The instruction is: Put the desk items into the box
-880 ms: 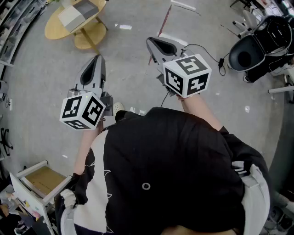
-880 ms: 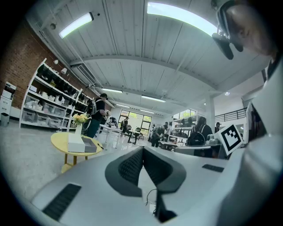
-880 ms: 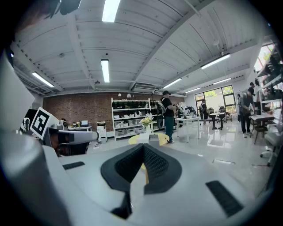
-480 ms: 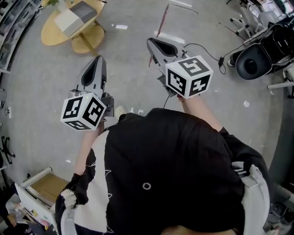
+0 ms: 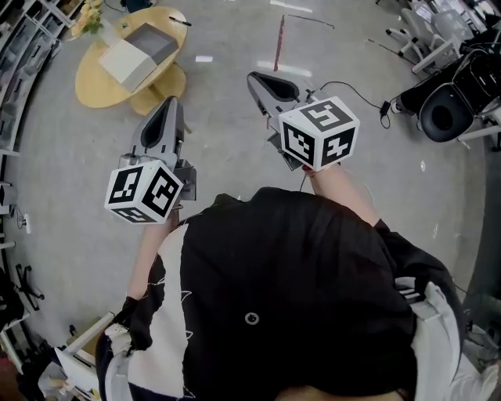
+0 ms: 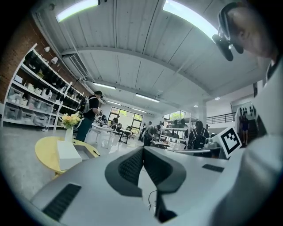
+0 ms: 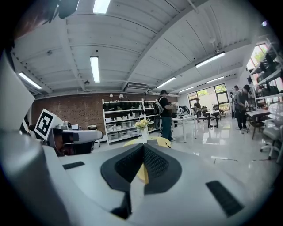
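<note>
A round yellow table (image 5: 94, 78) stands far ahead at the upper left of the head view, with an open white box (image 5: 141, 53) on it and a vase of flowers (image 5: 88, 16) at its far edge. My left gripper (image 5: 168, 110) is held in the air, shut and empty, pointing toward the table. To its right, my right gripper (image 5: 266, 81) is also shut and empty. In the left gripper view the table (image 6: 46, 152), box (image 6: 68, 154) and flowers (image 6: 70, 120) lie at the left beyond the jaws of the left gripper (image 6: 142, 152). The right gripper (image 7: 142, 152) hides most of the table (image 7: 141, 173) in its own view.
Grey floor lies between me and the table. A black office chair (image 5: 446, 106) stands at the right, with a cable (image 5: 344, 82) on the floor near it. A cart with a brown tray (image 5: 86, 345) is at the lower left. Shelves (image 7: 124, 119) and people (image 7: 166, 114) fill the background.
The view has advanced toward the yellow table, which now sits lower and closer in the head view. Both grippers keep their pose, shut.
</note>
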A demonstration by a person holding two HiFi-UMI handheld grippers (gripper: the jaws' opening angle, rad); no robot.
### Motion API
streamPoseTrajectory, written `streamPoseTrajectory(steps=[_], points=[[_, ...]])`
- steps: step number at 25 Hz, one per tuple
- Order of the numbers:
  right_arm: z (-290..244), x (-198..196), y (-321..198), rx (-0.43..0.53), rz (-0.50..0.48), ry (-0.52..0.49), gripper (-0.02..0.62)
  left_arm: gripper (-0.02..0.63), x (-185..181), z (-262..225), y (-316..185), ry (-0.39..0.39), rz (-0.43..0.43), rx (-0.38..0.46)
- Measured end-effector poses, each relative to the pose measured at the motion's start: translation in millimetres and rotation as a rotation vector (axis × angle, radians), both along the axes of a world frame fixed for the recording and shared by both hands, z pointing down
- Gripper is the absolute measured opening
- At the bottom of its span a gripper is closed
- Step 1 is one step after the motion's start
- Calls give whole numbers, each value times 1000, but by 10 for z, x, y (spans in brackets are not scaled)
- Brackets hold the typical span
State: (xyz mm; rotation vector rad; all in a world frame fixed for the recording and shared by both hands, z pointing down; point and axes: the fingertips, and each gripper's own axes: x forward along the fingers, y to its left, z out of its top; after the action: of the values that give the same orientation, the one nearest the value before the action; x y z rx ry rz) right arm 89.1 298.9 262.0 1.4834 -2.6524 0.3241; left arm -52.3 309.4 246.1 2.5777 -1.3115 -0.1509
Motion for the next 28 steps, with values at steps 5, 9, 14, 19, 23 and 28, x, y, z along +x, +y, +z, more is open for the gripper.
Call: streamPoseTrajectory(steps=[5,9,14,19,23,28], points=[[-2,-332,-206,-18,16,-19,5,11,-333,-46,-241,6,28,7],[206,-500,-371,-59,50,-48,5,11,-548,103,-436,6,56,-9],[540,-636,-485,-155,62,-14,5,11,-717,393,-600,27,53,-91],[559,-727,-671,-183,51,-2,5,11,-743,430,-738,35,53,-119],[569,-801,-943,-183,20,-10,5,11,-757,495,-940,23,41,-136],[652,-733,-1406,-191,-36,-1,5,11,-687,489,-1378,51,-20,-131]])
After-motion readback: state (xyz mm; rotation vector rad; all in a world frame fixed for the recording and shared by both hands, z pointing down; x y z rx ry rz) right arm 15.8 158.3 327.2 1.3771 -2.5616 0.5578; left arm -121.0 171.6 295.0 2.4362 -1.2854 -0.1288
